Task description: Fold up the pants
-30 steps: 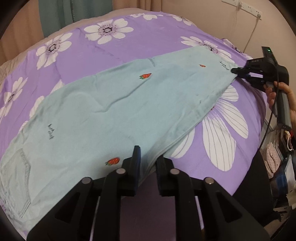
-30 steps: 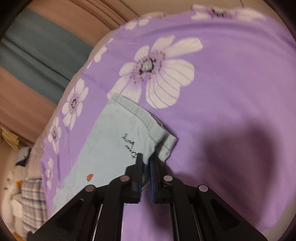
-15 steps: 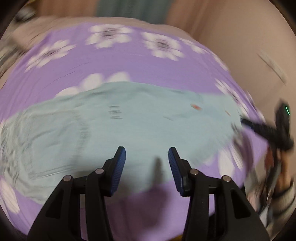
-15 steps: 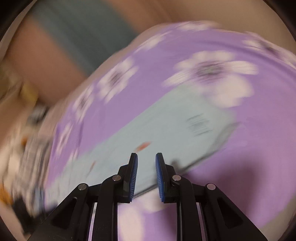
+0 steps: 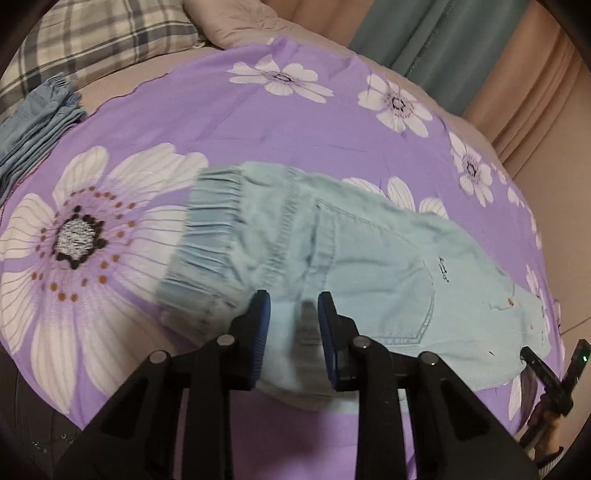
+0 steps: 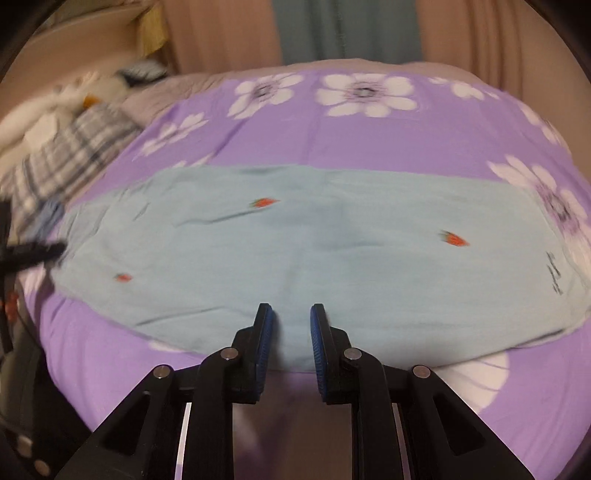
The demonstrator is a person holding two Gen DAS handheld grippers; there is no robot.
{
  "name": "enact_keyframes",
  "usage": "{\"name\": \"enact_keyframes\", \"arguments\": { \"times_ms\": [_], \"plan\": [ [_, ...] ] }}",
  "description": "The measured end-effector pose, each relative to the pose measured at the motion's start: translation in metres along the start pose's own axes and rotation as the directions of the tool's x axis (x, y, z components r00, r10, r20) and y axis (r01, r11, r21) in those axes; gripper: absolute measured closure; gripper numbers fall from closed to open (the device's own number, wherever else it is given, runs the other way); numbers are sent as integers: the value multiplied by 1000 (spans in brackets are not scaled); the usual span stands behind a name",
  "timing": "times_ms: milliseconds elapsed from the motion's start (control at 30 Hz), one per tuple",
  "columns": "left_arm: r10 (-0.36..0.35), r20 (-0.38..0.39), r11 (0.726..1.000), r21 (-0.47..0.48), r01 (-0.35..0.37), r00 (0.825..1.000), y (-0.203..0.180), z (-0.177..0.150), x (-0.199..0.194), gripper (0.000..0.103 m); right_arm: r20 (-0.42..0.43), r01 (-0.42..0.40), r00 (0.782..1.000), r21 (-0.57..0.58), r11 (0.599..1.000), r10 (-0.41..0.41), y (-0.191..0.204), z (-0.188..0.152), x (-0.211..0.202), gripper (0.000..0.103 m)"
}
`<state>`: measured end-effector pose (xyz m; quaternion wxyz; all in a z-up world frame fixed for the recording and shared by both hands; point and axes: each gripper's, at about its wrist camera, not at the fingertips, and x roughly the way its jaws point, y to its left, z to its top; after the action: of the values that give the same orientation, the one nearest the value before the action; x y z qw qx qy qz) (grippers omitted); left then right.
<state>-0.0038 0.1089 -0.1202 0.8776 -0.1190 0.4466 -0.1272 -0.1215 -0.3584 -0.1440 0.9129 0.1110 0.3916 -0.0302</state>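
Observation:
Light blue pants (image 5: pixel 354 258) with small strawberry prints lie flat on the purple flowered bedspread (image 5: pixel 221 110), folded lengthwise. In the left wrist view my left gripper (image 5: pixel 293 325) is open over the near edge of the waist end, beside the elastic waistband (image 5: pixel 207 236). In the right wrist view my right gripper (image 6: pixel 291 332) is open over the near edge of the pants' leg (image 6: pixel 295 236), about mid-length. The right gripper also shows at the far right edge of the left wrist view (image 5: pixel 546 373). The left gripper shows at the left edge of the right wrist view (image 6: pixel 33 254).
A folded stack of blue denim clothes (image 5: pixel 37 118) lies at the bedspread's left edge. A plaid pillow (image 5: pixel 92 37) and beige pillow (image 5: pixel 236 22) sit behind. Teal curtains (image 5: pixel 443 48) hang beyond the bed. Soft toys (image 6: pixel 66 99) lie at the far left.
Both grippers let go of the pants and opened. The left one moved to the waist end, the right one from the hem to the middle of the leg.

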Motion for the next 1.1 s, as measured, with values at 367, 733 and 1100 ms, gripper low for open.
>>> {"name": "enact_keyframes", "arguments": {
  "times_ms": [367,733,1100],
  "plan": [
    [-6,37,998,60,4,999,-11,9,-16,53,-37,102,994,95,990,-99,2,59,4,89],
    [-63,1,996,56,62,998,-3,5,15,48,-200,-299,941,-122,946,272,170,126,102,76],
    [-82,14,993,91,80,997,-3,3,11,48,-452,-416,836,-150,897,311,218,158,162,74]
  ]
}}
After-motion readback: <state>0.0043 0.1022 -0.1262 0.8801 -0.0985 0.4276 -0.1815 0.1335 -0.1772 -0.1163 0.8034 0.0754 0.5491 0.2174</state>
